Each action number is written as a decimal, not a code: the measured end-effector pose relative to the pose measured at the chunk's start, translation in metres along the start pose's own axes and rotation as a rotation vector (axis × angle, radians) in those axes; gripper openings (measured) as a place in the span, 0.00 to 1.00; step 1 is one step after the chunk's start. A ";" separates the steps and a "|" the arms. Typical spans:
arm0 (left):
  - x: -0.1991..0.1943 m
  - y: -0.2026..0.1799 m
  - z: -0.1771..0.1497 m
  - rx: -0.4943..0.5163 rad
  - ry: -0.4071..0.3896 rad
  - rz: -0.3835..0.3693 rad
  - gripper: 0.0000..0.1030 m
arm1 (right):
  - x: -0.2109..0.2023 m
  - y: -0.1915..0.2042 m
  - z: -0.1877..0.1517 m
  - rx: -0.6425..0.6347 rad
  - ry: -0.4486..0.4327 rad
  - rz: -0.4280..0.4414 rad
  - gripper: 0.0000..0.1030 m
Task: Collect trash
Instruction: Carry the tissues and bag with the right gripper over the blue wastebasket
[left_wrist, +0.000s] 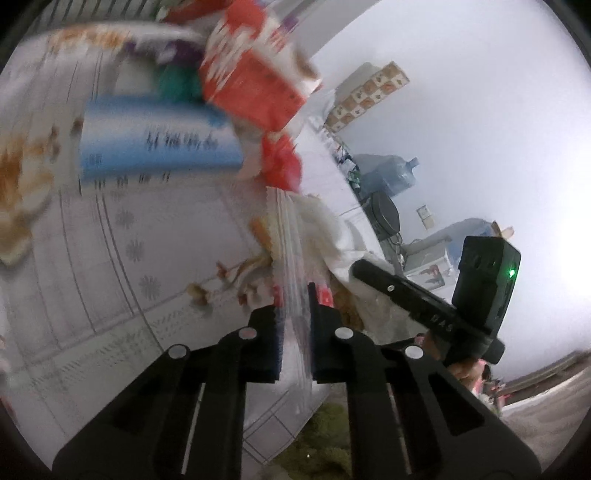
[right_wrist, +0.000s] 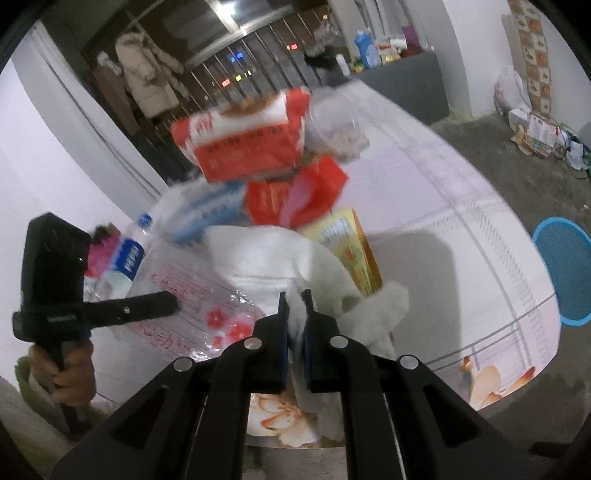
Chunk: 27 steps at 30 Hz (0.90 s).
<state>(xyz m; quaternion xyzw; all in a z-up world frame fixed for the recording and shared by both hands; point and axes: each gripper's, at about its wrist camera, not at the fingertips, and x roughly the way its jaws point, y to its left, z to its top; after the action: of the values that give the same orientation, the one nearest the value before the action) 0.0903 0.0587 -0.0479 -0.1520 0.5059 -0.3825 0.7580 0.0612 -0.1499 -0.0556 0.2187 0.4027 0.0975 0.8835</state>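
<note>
Left wrist view: left fingers (left_wrist: 295, 325) pinch a clear plastic bag (left_wrist: 291, 236) — right fingers (right_wrist: 295, 325) pinch white tissue (right_wrist: 291, 258).

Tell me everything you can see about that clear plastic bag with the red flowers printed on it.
The clear plastic bag is thin, crinkly and see-through, printed with red flowers and red writing. It lies crumpled near the table's edge, beside a white cloth-like bundle and a water bottle. The left gripper is shut on an upright fold of it, pinched between its fingers, so that part stands up from the patterned tablecloth. What is inside cannot be told.
</note>
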 end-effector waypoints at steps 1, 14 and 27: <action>-0.006 -0.006 0.002 0.026 -0.019 0.008 0.06 | -0.005 0.001 0.003 0.000 -0.018 0.007 0.07; -0.055 -0.080 0.032 0.229 -0.147 -0.034 0.01 | -0.091 -0.006 0.045 0.036 -0.310 0.129 0.06; 0.008 -0.141 0.069 0.380 -0.088 -0.013 0.01 | -0.168 -0.072 0.046 0.160 -0.534 0.035 0.06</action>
<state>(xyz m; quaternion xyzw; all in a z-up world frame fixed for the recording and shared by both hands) 0.0931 -0.0517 0.0645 -0.0257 0.3900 -0.4692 0.7919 -0.0148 -0.2859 0.0498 0.3125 0.1582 0.0194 0.9365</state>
